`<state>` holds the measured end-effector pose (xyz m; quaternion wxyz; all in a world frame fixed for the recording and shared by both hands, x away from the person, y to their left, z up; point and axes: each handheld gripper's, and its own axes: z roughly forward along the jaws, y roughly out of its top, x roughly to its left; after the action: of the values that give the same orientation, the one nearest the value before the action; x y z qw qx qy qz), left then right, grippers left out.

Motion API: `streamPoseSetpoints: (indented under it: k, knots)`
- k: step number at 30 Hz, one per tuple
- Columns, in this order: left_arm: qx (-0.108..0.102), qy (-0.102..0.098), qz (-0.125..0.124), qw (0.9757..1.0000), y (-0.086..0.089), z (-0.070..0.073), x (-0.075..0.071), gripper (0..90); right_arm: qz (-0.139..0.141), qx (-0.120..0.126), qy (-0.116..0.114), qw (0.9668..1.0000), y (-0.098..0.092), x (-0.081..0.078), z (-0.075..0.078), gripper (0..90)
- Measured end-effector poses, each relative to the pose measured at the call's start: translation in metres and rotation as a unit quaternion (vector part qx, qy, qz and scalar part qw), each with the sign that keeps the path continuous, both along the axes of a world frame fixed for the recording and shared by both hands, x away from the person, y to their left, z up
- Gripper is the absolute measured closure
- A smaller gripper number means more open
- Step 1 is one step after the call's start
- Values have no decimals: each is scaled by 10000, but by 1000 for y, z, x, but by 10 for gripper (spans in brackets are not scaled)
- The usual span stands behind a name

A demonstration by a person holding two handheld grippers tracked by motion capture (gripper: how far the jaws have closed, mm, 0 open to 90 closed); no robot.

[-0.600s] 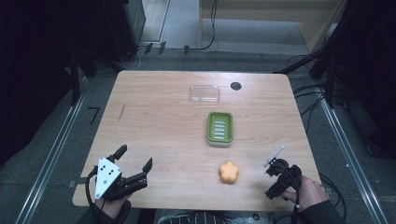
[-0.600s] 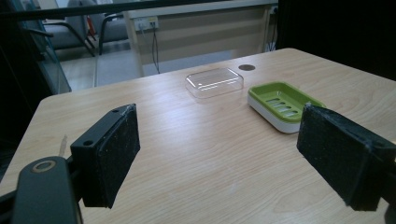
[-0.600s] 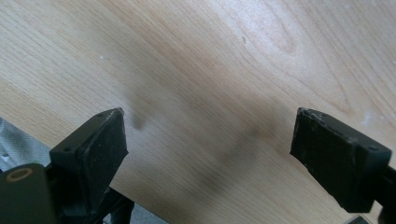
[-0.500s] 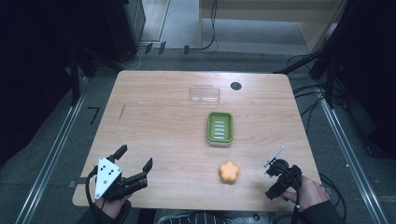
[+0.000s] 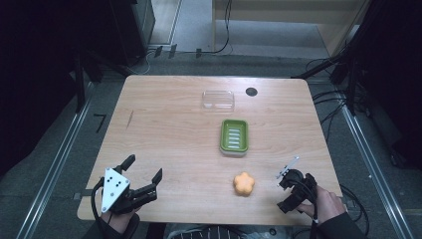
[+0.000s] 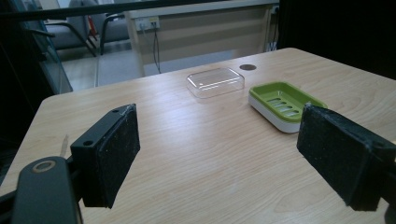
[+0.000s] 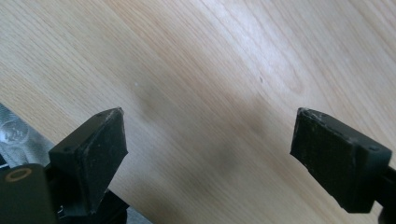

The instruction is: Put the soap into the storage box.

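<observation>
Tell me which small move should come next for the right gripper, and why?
Probably swing the right gripper left toward the orange flower-shaped piece. Its jaws stand open over bare wood, holding nothing, and that piece lies loose beside it, nearer than the green soap dish.

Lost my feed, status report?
Left gripper open, empty. Right gripper open, empty, over bare table. Orange soap, green dish, clear lid untouched. Nothing blocking.

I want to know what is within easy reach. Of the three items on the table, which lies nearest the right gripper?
The orange flower-shaped piece. It lies just left of the right gripper, near the table's front edge; the green soap dish and clear lid sit farther back.
</observation>
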<state>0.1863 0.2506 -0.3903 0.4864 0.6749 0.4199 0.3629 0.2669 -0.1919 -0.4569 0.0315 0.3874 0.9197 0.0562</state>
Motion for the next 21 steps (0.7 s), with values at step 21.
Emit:
streamPoseSetpoints:
  k: [21]
  knots:
    - [-25,30,-3,10000,1,0,1,137,538,109,-206,9983,32,17,2,107]
